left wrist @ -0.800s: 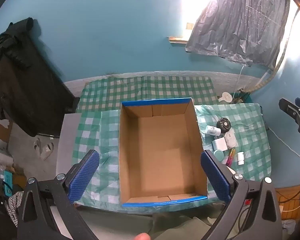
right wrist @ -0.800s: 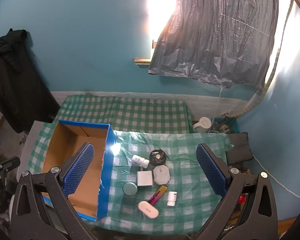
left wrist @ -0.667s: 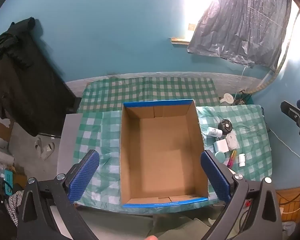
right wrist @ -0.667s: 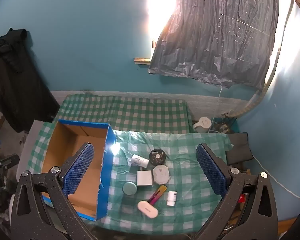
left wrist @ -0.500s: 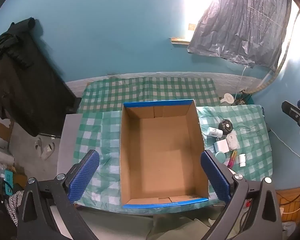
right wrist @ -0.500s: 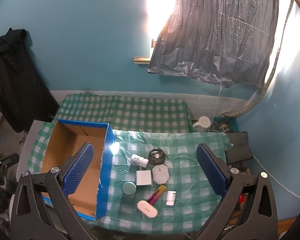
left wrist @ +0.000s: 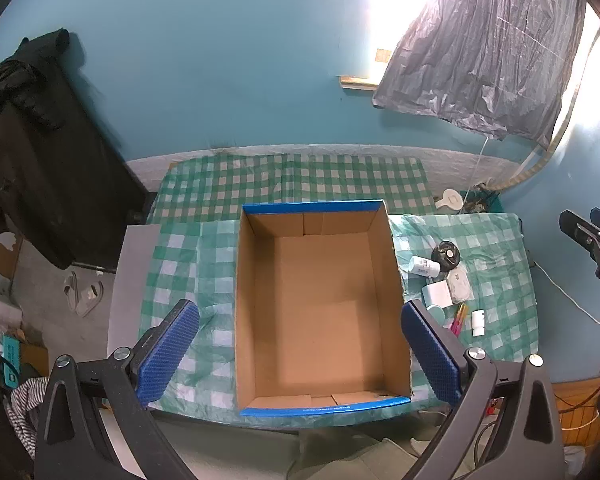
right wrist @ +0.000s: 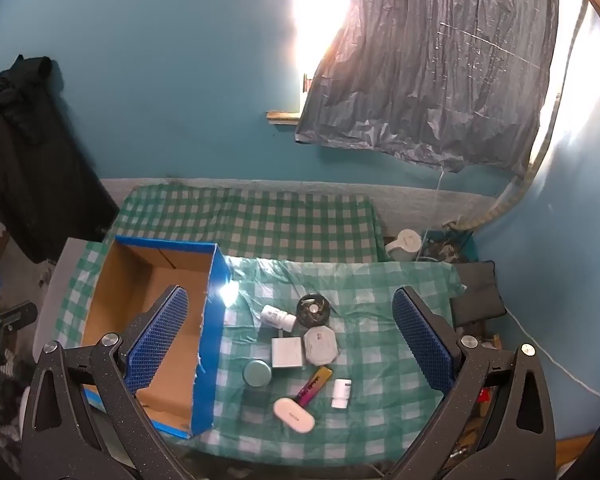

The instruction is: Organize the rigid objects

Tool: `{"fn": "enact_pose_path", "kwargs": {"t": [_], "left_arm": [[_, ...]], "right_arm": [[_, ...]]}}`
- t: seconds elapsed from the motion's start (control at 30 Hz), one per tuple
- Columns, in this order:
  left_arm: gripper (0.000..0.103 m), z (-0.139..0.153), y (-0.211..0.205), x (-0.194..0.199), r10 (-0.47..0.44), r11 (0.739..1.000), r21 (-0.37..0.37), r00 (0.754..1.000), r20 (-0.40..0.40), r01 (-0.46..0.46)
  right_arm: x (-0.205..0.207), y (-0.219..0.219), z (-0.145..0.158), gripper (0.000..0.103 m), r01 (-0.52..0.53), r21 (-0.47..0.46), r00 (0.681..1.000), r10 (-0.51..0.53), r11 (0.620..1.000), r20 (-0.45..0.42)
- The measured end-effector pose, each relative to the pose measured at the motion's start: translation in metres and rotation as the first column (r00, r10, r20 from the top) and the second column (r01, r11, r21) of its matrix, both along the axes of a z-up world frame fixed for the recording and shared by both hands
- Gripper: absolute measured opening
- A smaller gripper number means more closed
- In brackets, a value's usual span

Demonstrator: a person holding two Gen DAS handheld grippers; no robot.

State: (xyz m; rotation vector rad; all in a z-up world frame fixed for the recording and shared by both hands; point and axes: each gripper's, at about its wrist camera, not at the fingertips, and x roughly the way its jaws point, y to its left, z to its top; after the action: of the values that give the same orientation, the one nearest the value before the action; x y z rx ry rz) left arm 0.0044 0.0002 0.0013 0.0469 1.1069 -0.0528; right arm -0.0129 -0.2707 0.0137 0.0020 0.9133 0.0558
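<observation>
An empty cardboard box (left wrist: 320, 304) with blue-taped edges sits on the checked tablecloth; my left gripper (left wrist: 300, 350) hangs high above it, open, nothing between its blue pads. In the right wrist view the box (right wrist: 148, 300) is at the left. Right of it lies a cluster: a white pill bottle (right wrist: 277, 317), a black round disc (right wrist: 313, 309), a white square box (right wrist: 287, 352), a grey octagonal case (right wrist: 320, 346), a teal round tin (right wrist: 257, 373), a pink-yellow stick (right wrist: 314, 385), a white oval case (right wrist: 294, 410), a small white bottle (right wrist: 341, 393). My right gripper (right wrist: 290, 340) is open high above them.
The table (right wrist: 400, 280) wears a green-white checked cloth, with a checked bed (right wrist: 260, 220) behind it. Dark clothes (left wrist: 28, 152) hang at the left. A white kettle (right wrist: 406, 243) and cables sit on the floor at the right. A grey plastic sheet (right wrist: 428, 72) covers the window.
Both grippers have stayed open and nearly still; the views have only drifted slightly.
</observation>
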Motion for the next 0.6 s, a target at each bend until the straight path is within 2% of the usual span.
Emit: {"fn": "enact_pose_path", "kwargs": {"t": [0.6], "left_arm": [[0.102, -0.0028, -0.0016, -0.0038, -0.005, 1.0, -0.003, 1.0, -0.009, 0.005]], "right_arm": [[-0.0003, 0.0027, -0.001, 0.101, -0.004, -0.004, 1.0, 0.004, 1.0, -0.013]]}}
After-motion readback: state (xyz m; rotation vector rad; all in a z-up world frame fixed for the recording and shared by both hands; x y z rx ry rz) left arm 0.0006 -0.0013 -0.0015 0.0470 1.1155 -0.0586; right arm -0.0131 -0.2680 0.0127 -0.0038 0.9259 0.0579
